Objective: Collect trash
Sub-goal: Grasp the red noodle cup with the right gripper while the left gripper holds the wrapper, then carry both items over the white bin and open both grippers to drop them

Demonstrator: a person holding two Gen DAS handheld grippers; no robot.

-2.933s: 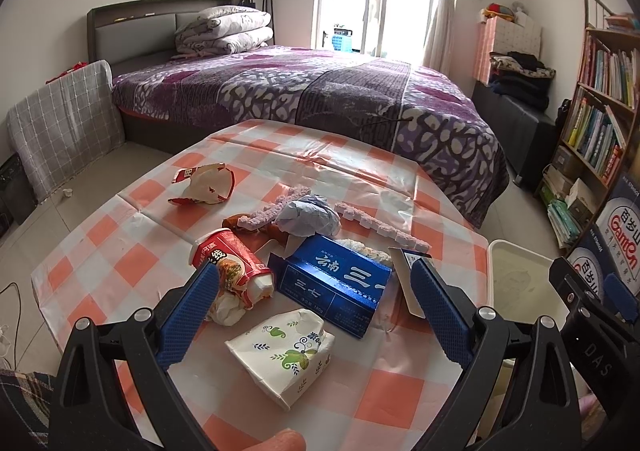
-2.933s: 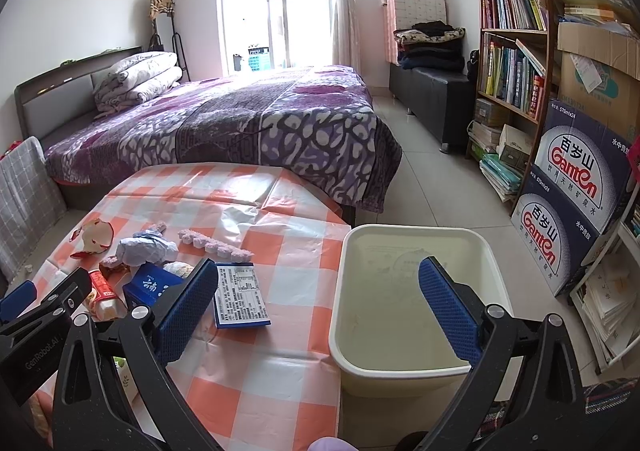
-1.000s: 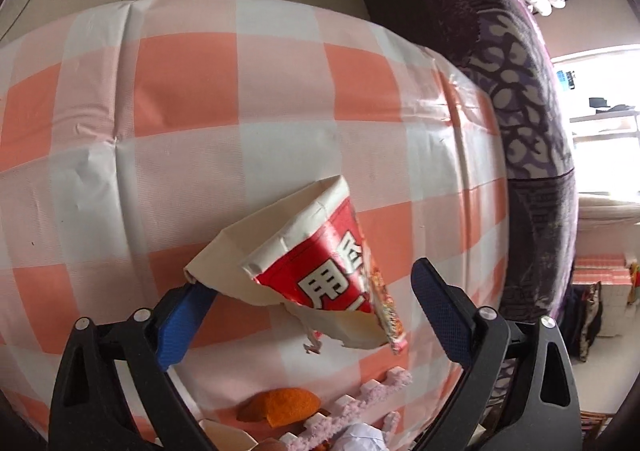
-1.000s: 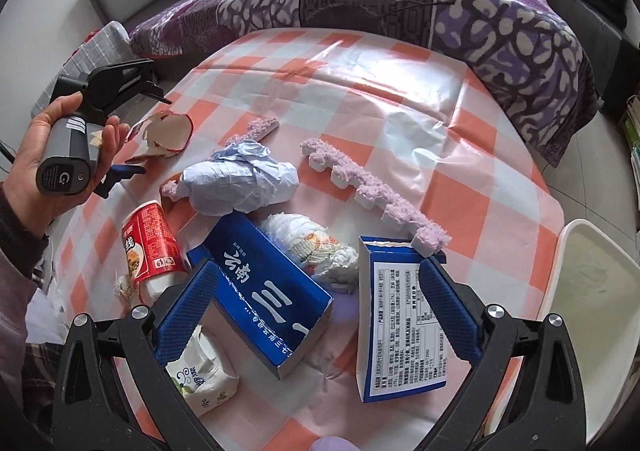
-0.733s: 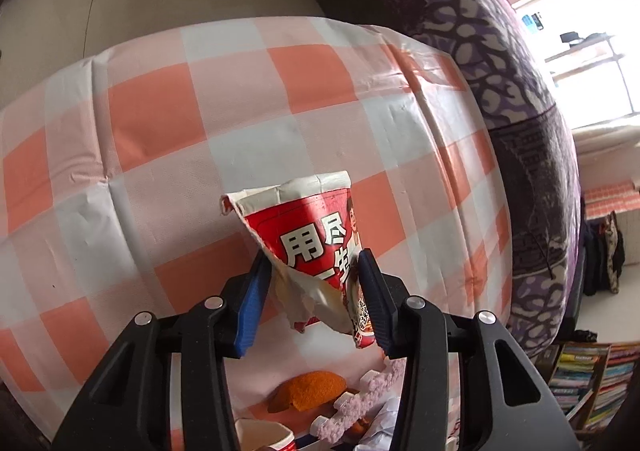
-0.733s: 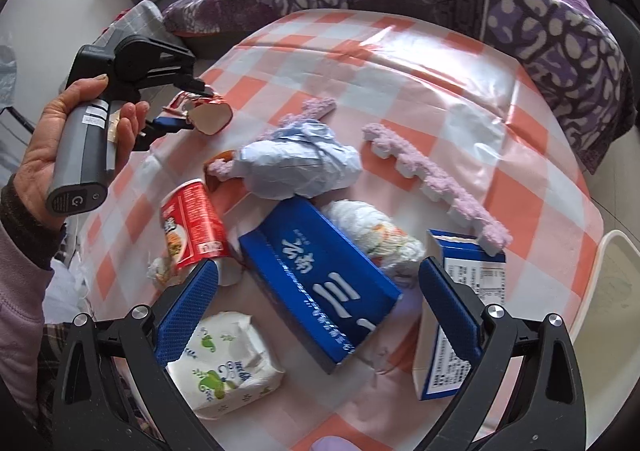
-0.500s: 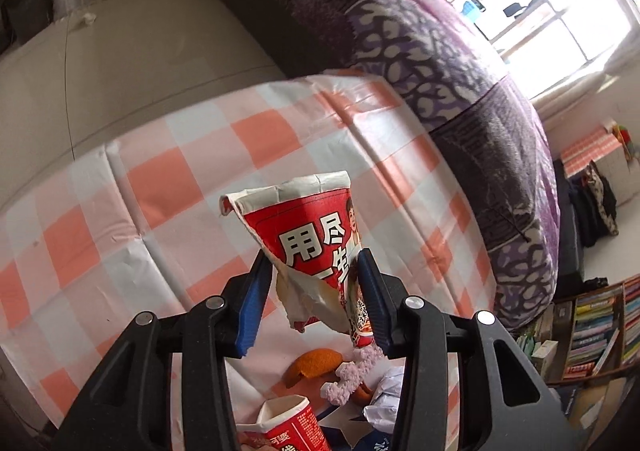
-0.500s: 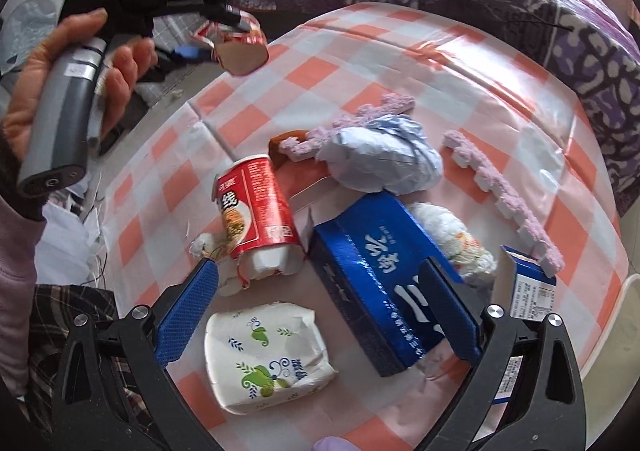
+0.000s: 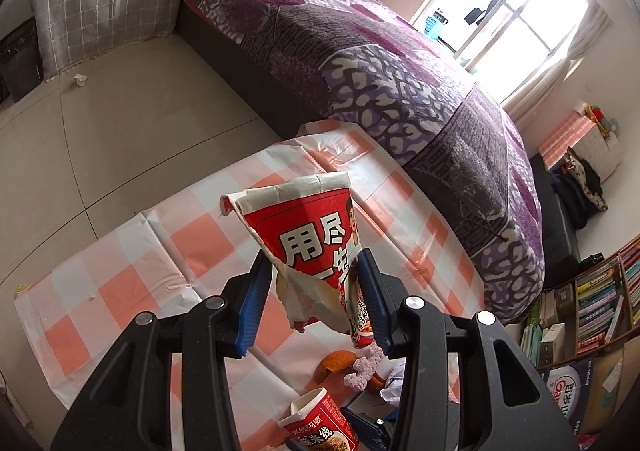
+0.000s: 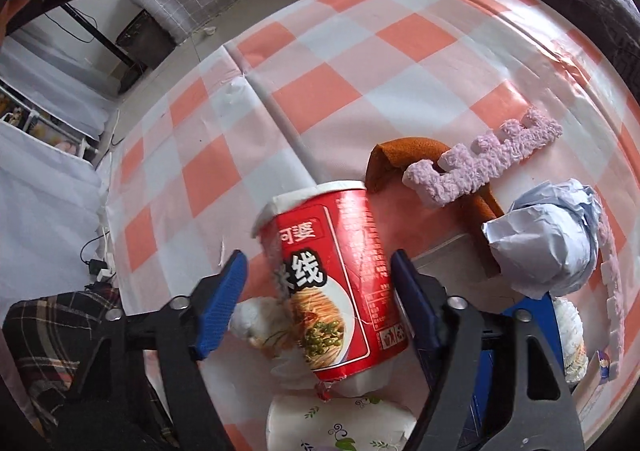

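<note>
Torn red wrapper (image 9: 316, 247) hangs pinched between the closed blue pads of the left gripper (image 9: 316, 299), lifted above the checked tablecloth (image 9: 132, 251). Right gripper (image 10: 320, 283) is spread wide around a red noodle cup (image 10: 332, 279) lying on the table, pads not quite touching it.

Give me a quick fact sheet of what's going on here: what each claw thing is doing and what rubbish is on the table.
left gripper: shut on torn red wrapper, lifted above the table
right gripper: open, fingers either side of the red noodle cup, not yet squeezing
noodle cup: lying on its side on the checked tablecloth
other rubbish: orange peel, pink foam strip, crumpled pale paper ball, white floral packet
</note>
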